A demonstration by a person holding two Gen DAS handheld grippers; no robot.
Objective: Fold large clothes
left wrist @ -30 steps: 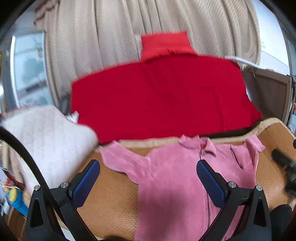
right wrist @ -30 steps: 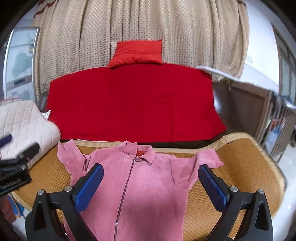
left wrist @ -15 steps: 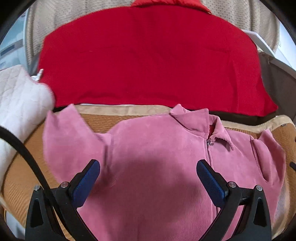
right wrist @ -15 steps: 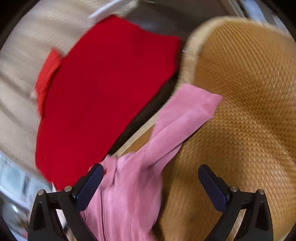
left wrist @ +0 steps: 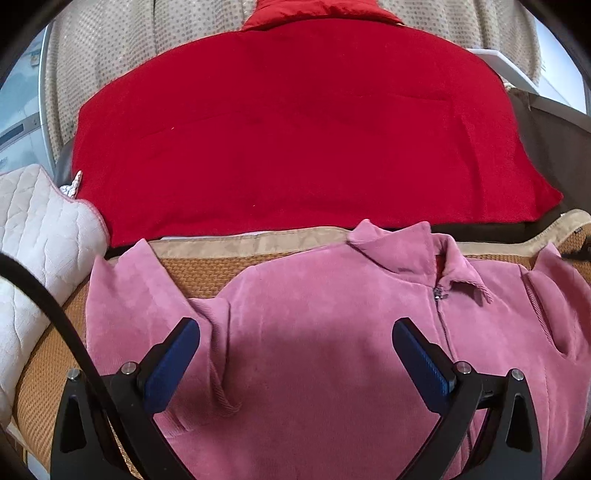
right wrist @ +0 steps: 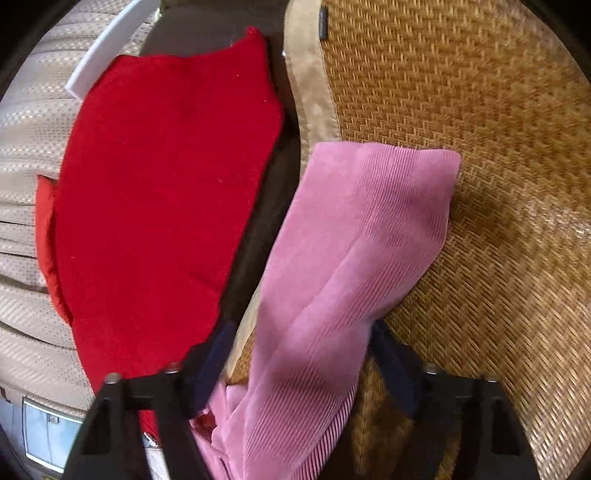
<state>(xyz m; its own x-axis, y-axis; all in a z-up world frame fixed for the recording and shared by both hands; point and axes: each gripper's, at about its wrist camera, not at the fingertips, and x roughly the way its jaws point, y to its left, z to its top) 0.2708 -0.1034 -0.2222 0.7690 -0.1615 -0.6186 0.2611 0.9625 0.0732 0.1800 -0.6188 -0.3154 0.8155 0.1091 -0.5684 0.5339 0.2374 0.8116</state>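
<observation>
A pink corduroy zip jacket [left wrist: 332, 332] lies flat, front up, on a woven straw mat [left wrist: 207, 269]. Its collar points away from me and both short sleeves are spread. My left gripper [left wrist: 295, 350] is open and hovers low over the jacket's chest, near its left sleeve [left wrist: 125, 288]. My right gripper [right wrist: 301, 354] is open, rolled sideways, with its jaws on either side of the jacket's right sleeve [right wrist: 354, 236], which lies on the mat [right wrist: 480, 184]. The jaws are narrower than before but not pinched on the cloth.
A red blanket [left wrist: 295, 129] covers the sofa back behind the mat, with a red cushion [left wrist: 317, 11] on top and a beige curtain behind. A white quilted pad [left wrist: 33, 236] lies at the left. The blanket also shows in the right wrist view [right wrist: 166, 203].
Both grippers have dropped close to the jacket. The left one moved forward over the chest. The right one swung to the right sleeve, rolled sideways, and its jaws have narrowed around the sleeve.
</observation>
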